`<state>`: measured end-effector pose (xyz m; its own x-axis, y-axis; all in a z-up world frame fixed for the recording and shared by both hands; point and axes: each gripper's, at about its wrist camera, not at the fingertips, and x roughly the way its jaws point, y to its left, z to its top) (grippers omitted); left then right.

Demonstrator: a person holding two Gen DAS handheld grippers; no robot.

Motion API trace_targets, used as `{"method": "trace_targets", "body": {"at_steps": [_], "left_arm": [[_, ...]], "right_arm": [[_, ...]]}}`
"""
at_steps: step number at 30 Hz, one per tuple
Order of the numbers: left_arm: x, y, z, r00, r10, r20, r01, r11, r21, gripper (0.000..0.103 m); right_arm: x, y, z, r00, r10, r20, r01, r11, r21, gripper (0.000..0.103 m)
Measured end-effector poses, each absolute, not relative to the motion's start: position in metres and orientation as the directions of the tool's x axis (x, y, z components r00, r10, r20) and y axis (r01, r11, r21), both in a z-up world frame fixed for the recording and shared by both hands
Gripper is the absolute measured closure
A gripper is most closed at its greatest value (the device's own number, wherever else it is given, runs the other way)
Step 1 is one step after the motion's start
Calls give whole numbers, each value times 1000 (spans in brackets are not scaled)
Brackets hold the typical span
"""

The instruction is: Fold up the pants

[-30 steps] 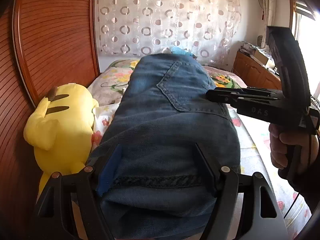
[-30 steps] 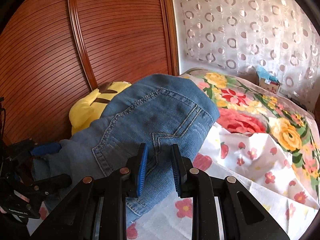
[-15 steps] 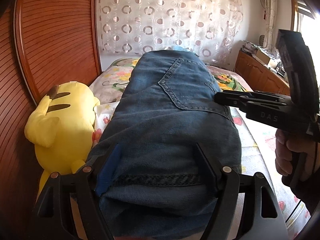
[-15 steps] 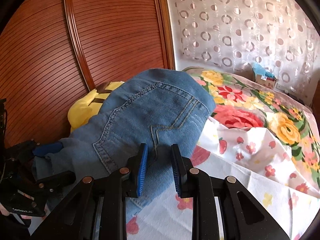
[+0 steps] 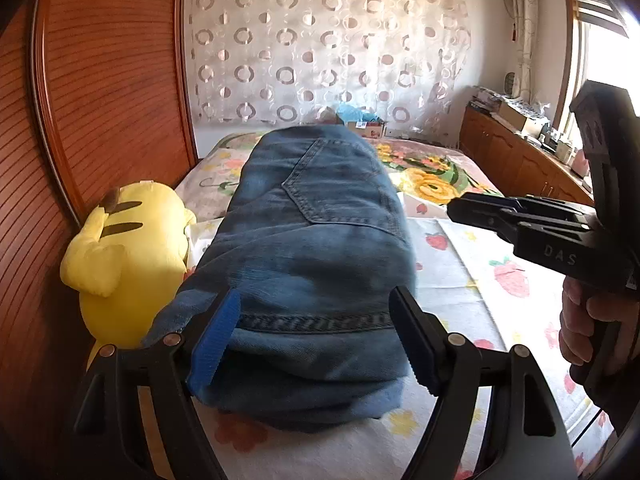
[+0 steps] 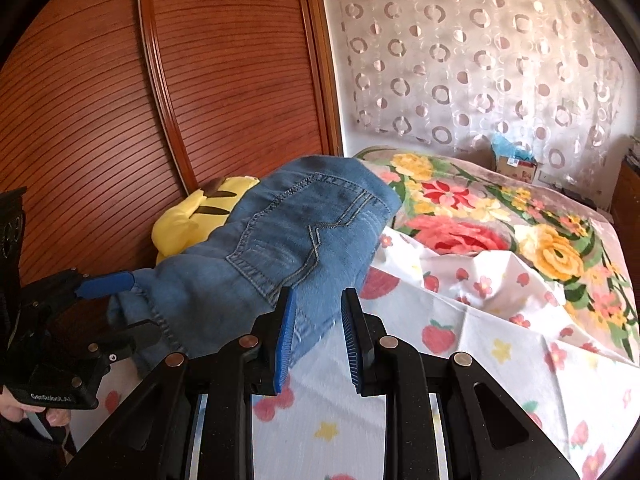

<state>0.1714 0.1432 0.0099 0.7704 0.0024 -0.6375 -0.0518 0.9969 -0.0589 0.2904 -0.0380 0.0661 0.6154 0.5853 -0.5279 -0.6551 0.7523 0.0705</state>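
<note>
Left wrist view
Left gripper [image 5: 316,336]: its jaws are standing wide apart, with the near end of the folded jeans [image 5: 312,240] lying between the fingers; whether the pads are pressing the denim cannot be told.
Jeans: lying as a folded bundle on the bed sheet [image 5: 472,264], running from the near edge toward the far curtain [image 5: 320,48], back pocket facing up.
Plush toy [image 5: 128,248]: sitting just left of the jeans, against the wooden headboard [image 5: 104,92].
Right gripper [image 5: 472,210]: reaching in from the right, its tip apart from the denim, a hand [image 5: 584,328] wrapping its handle.

Right wrist view
Right gripper [image 6: 318,336]: fingers standing slightly parted and holding nothing, hovering over the strawberry-print sheet [image 6: 460,332] at the jeans' near right edge.
Jeans [image 6: 288,240]: resting left of centre, stitched pocket showing, with the floral blanket [image 6: 480,216] spreading to the far right.
Left gripper [image 6: 120,304]: coming in at the left end of the jeans, one blue pad lying above the hem.
Plush toy [image 6: 196,216]: peeking out behind the jeans.
</note>
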Motion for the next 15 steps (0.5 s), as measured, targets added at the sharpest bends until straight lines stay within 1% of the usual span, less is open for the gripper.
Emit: {"method": "trace_targets", "body": {"at_steps": [8,9,10,12,15], "left_arm": [[150,123,26,793,-13,-609,-25,998,-54,24],[148,121,28,796,-13,-606,-23,998,-52,19],[144,117,30,802,-15,-598,-18,999,-50,17],[138,112,35,811,-19,-585,-11,999,-48,14],[128,102,41,821,-26,-570,3,999,-41,13]], "right_arm": [[248,-69,72,647,577,-499,-634,770,68,79],[243,-73,73,651,574,-497,-630,773,68,79],[239,-78,74,654,572,-494,-627,776,68,79],[227,-85,75,664,567,-487,-618,783,69,78],[211,-98,78,678,559,-477,-605,793,70,76]]}}
